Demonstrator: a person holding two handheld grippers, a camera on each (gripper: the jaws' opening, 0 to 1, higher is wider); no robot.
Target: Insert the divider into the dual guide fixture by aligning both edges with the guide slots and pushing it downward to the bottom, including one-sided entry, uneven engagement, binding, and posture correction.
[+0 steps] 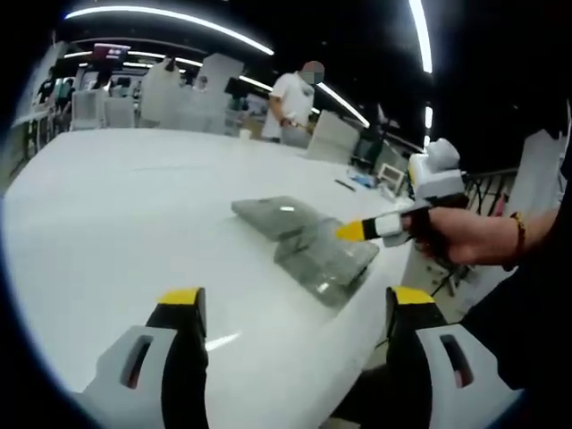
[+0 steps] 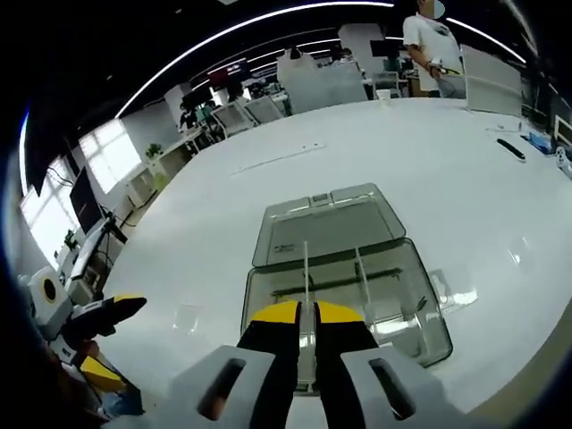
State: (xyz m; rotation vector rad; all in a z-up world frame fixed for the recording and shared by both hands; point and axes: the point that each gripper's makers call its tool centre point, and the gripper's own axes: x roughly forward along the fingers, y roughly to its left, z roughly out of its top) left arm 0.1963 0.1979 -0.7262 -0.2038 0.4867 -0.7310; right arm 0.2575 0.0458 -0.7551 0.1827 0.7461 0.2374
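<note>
Right gripper jaws clamped on divider above fixture; left gripper jaws apart, idle. Insertion starting. Next: align edges with slots, push down.

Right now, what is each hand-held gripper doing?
Left hand-held gripper: open, holding nothing.
Right hand-held gripper: shut on the divider, above the clear fixture.

Counts: two grippers, the left gripper and the right gripper. Two clear trays on one white table: the near tray and the far tray. One thin clear divider. One standing person at the table's far edge.
</note>
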